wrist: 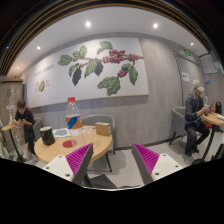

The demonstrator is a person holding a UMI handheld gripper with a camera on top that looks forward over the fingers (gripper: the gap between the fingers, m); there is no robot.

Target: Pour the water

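Note:
A clear plastic bottle [72,114] with a red cap and a blue label stands upright on a round wooden table [57,148], beyond and to the left of my fingers. My gripper [112,165] is open and empty, its two magenta pads [80,157] spread wide apart. It is held well back from the table, over the grey floor. A small pink object [68,143] lies on the table in front of the bottle.
A dark box [47,135] and a brown cardboard box [102,128] stand on the table. A grey chair [98,122] is behind it. A person [22,122] sits at the left, another [196,108] at a table at the right. A leaf mural covers the wall.

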